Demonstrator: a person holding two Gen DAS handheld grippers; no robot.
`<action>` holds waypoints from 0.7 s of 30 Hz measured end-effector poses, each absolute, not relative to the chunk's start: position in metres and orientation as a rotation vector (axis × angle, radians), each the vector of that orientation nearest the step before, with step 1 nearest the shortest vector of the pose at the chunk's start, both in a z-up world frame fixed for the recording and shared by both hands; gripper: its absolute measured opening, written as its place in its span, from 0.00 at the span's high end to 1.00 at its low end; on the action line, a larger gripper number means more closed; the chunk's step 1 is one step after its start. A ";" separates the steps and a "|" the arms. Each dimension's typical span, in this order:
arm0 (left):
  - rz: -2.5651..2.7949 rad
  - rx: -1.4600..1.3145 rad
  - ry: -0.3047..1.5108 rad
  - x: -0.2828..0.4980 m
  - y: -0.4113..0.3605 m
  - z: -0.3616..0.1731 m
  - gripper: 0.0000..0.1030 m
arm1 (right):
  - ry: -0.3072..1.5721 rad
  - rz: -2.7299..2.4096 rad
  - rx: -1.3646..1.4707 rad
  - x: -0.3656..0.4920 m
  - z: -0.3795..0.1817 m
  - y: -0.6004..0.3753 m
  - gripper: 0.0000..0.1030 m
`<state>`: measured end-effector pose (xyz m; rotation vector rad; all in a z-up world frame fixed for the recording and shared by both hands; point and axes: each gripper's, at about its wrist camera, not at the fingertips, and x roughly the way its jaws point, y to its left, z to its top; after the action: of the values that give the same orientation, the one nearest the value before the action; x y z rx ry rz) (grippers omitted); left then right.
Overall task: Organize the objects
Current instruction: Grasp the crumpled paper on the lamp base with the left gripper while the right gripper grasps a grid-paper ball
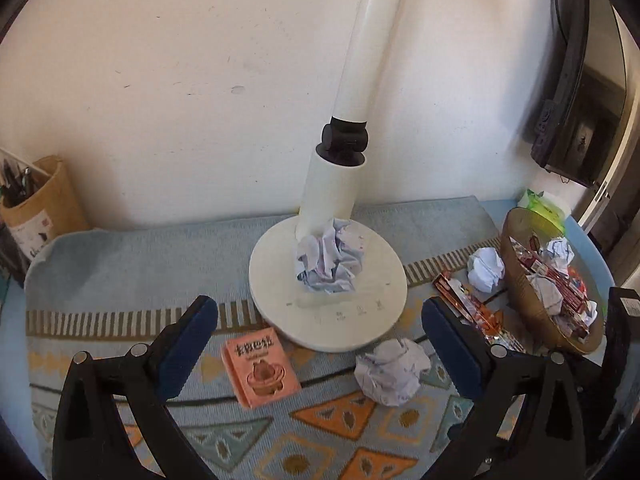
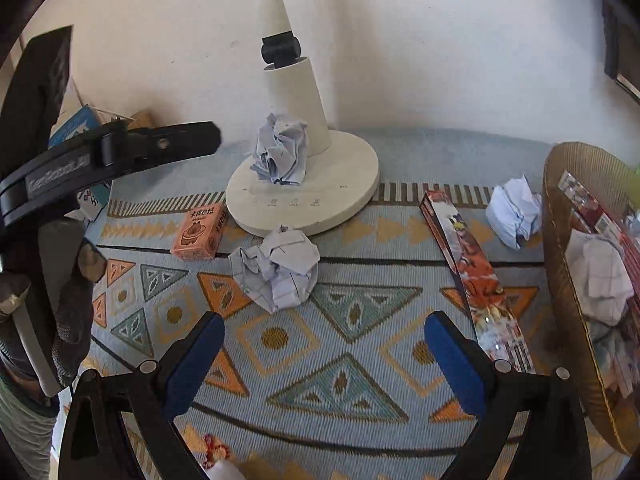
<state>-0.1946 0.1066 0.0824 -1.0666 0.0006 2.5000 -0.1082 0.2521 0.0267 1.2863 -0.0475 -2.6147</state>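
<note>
A crumpled paper ball [image 2: 276,270] lies on the patterned mat just left of centre in the right wrist view, a little ahead of the right gripper [image 2: 324,356], whose blue-padded fingers stand wide apart and hold nothing. The left gripper [image 1: 320,344] is likewise spread and empty, hanging above the same ball and the pink card box [image 1: 260,368] in the lower middle of its view.

Sorting looks partly done, I would judge. The woven basket [image 2: 560,264] at the right edge already holds paper wads and red wrappers. Still out are the near ball, a second paper ball on the lamp base [image 2: 282,152], a third [image 2: 516,210] just beside the basket, the pink box touching the base's rim, and a long printed box [image 2: 476,276] lying diagonally on the mat at centre right (its end runs under the right finger, so I cannot see its whole length).

The surface is a pale blue woven mat [image 1: 132,252] with orange and grey triangles, laid on a table against a scuffed white wall. A white desk lamp [image 1: 328,280] stands on its round base at centre. A cardboard pen holder [image 1: 40,204] sits at the left edge of the left view, and a green packet [image 1: 544,202] peeks from behind the basket at upper right.
</note>
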 end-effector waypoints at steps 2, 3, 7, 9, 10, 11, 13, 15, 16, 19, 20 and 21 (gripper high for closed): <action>2.489 -1.089 0.031 -0.216 0.121 0.071 0.01 | 0.008 -2.606 1.263 -0.117 0.024 0.241 0.02; 2.482 -1.098 0.053 -0.224 0.128 0.064 0.01 | 0.024 -2.606 1.249 -0.121 0.023 0.238 0.02; 2.521 -1.102 0.210 -0.243 0.154 0.045 0.01 | 0.039 -2.600 1.247 -0.135 0.012 0.231 0.03; 2.533 -1.095 0.212 -0.246 0.157 0.040 0.11 | 0.054 -2.597 1.247 -0.136 0.009 0.228 0.03; 2.528 -1.097 0.185 -0.247 0.156 0.039 0.20 | 0.064 -2.601 1.252 -0.137 0.009 0.226 0.03; 2.506 -1.117 0.164 -0.248 0.155 0.037 0.46 | 0.066 -2.609 1.251 -0.138 0.009 0.226 0.04; 2.488 -1.134 0.126 -0.249 0.152 0.035 0.52 | 0.067 -2.612 1.234 -0.138 0.009 0.224 0.31; 2.496 -1.116 0.109 -0.242 0.148 0.038 0.53 | 0.070 -2.602 1.232 -0.138 0.008 0.222 0.50; 2.497 -1.106 0.095 -0.236 0.145 0.042 0.53 | 0.076 -2.606 1.205 -0.135 0.010 0.222 0.54; 2.477 -1.099 0.054 -0.215 0.137 0.057 0.53 | 0.109 -2.607 1.150 -0.115 0.021 0.224 0.55; 2.479 -1.090 0.062 -0.204 0.134 0.063 0.53 | 0.094 -2.601 1.138 -0.105 0.028 0.228 0.55; 2.479 -1.080 0.076 -0.192 0.131 0.068 0.53 | 0.079 -2.599 1.125 -0.093 0.035 0.233 0.55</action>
<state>-0.1924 0.1313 0.0683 -1.0803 0.0755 2.4789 -0.0933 0.2333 0.0350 1.1251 0.0787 -2.5990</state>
